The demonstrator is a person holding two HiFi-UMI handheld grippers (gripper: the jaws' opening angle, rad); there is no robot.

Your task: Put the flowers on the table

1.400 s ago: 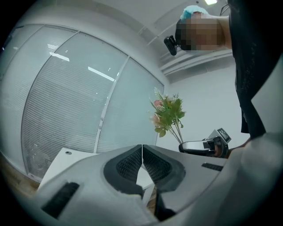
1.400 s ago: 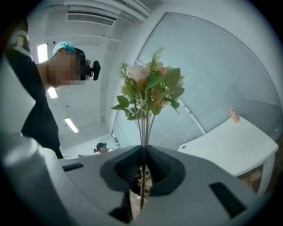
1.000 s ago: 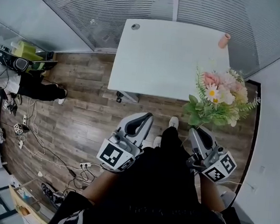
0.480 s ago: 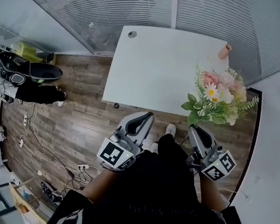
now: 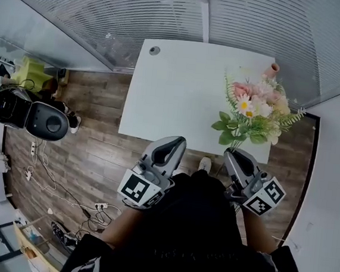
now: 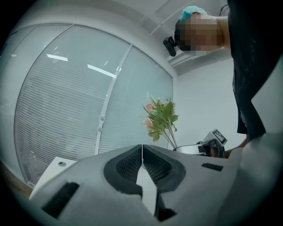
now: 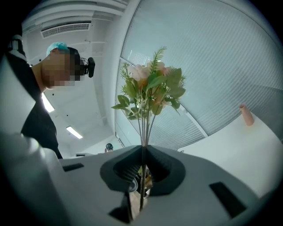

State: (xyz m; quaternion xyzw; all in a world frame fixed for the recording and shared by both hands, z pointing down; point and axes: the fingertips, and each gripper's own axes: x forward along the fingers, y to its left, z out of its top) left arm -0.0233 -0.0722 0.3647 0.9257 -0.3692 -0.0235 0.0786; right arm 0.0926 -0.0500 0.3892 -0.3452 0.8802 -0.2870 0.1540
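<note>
Flowers [image 5: 253, 107], pink and white, leafy, stems in right tool [image 5: 235, 155]

The flowers [image 5: 253, 110] hide part of the pink vase [image 5: 273, 69] and the right side of the table [image 5: 180, 91].

1. The white table [image 5: 174, 97] stands on a wood-plank floor [image 5: 91, 149].
2. A small pink vase [image 5: 272, 69] stands at the table's far right corner.
3. A round grommet [image 5: 155, 51] sits at the table's far left corner.
4. Loose cables [image 5: 40, 177] lie on the floor left of the table.
</note>
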